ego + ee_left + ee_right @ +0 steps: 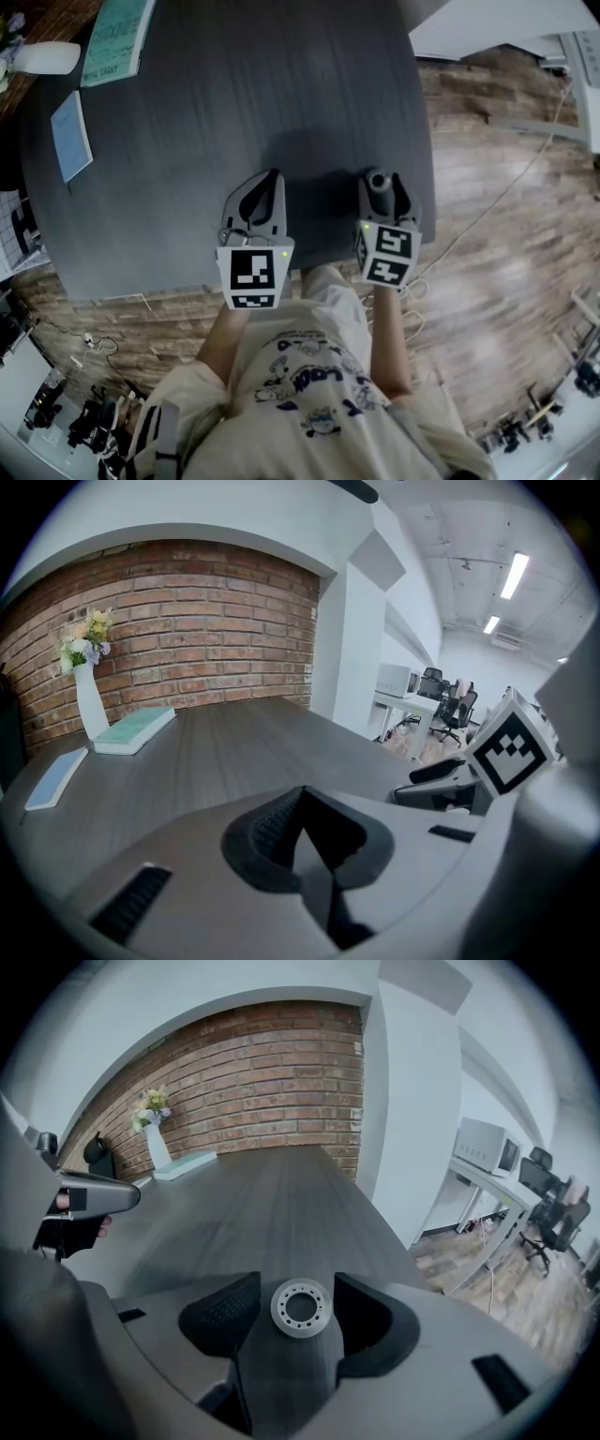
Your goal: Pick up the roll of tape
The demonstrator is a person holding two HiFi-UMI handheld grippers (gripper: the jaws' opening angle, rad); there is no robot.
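Table (234, 94): dark grey wood-grain; its twelve o'clock end is cut off by the head view's top edge.
Person (309, 394): pale printed shirt at six o'clock; both forearms are visible, the lower body is cropped.
Left gripper (302, 791): at the table's six o'clock edge, jaw tips closed together, nothing between them.
Right gripper (298, 1283): at the table's four o'clock, jaws spread wide with the roll between them; slim gaps show beside the pads.
Teal book (117, 37): eleven o'clock, top cropped.
Vase (47, 58): white, ten o'clock, with its flowers mostly out of frame.
Blue booklet (71, 136): nine o'clock.
Roll of tape (302, 1309): pale, upright on the table, underside hidden by the gripper body.
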